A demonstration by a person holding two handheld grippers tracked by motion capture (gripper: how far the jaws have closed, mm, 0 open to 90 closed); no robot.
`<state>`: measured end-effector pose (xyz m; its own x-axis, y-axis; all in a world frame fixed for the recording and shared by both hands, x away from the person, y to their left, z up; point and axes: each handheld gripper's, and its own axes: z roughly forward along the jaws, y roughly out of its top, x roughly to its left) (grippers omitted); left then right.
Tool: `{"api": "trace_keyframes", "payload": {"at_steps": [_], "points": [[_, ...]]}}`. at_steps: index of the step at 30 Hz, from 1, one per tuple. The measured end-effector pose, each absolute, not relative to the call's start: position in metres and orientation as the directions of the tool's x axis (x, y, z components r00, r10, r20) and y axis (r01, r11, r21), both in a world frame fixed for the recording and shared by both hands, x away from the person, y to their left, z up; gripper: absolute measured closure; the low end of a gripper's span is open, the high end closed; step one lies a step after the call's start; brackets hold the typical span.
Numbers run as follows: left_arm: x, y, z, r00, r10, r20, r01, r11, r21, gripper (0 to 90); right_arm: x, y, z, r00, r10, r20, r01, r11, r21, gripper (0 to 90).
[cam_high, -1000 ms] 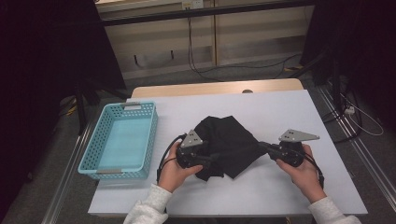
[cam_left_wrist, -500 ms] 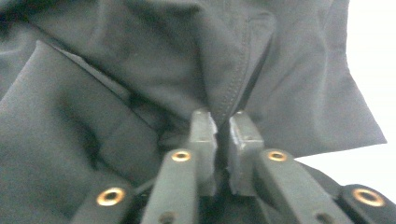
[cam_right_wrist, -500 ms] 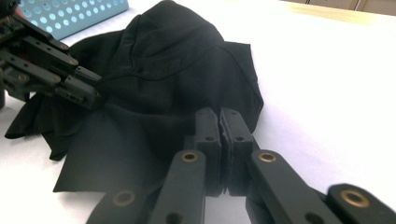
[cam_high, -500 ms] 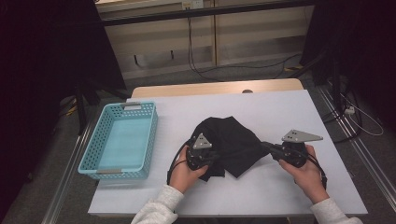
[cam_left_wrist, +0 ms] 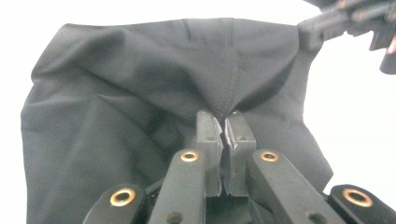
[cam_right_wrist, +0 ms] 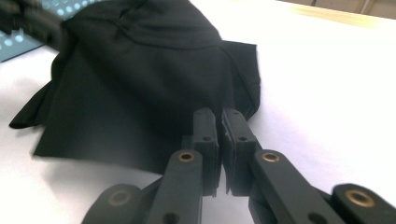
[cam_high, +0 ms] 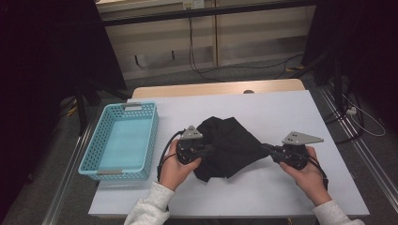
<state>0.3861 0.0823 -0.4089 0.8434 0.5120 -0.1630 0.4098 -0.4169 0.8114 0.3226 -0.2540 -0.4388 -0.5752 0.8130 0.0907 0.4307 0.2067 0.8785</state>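
Note:
A black garment lies crumpled in the middle of the white table, stretched between both grippers. My left gripper holds its left side. In the left gripper view that gripper has just closed, and its jaws pinch a raised fold of the black cloth. My right gripper grips the garment's right corner. In the right gripper view its jaws are shut on the cloth's edge. The cloth between the two is slightly lifted.
A light blue plastic basket stands empty at the table's left side. Bare white tabletop surrounds the garment, with a wooden strip along the far edge. Cables lie on the floor beyond the table.
My left gripper shifted onto the garment's left side, closed on a fold and rose a little with it. The right hand stayed where it was.

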Motion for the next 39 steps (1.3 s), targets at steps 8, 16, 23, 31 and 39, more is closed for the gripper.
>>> {"api": "trace_keyframes", "payload": {"at_steps": [8,16,23,31,39], "points": [[0.391,0.106,-0.398,0.804,0.561,-0.196,0.435,-0.331,0.838,87.4,0.323,-0.231,-0.441,-0.634,0.770,0.068,0.411,0.261,0.874,81.1],[0.395,0.118,-0.397,0.782,0.592,-0.193,0.439,-0.306,0.845,87.4,0.321,-0.222,-0.445,-0.676,0.734,0.067,0.399,0.288,0.871,68.3],[0.398,0.120,-0.399,0.769,0.608,-0.196,0.445,-0.290,0.847,87.4,0.317,-0.209,-0.454,-0.739,0.671,0.067,0.401,0.357,0.844,48.7],[0.401,0.126,-0.397,0.754,0.626,-0.199,0.449,-0.272,0.851,87.4,0.324,-0.193,-0.468,-0.748,0.663,-0.026,0.399,0.480,0.781,47.0],[0.400,0.130,-0.389,0.756,0.625,-0.197,0.435,-0.255,0.864,87.4,0.327,-0.192,-0.465,-0.757,0.652,-0.034,0.385,0.488,0.783,88.7]]}}
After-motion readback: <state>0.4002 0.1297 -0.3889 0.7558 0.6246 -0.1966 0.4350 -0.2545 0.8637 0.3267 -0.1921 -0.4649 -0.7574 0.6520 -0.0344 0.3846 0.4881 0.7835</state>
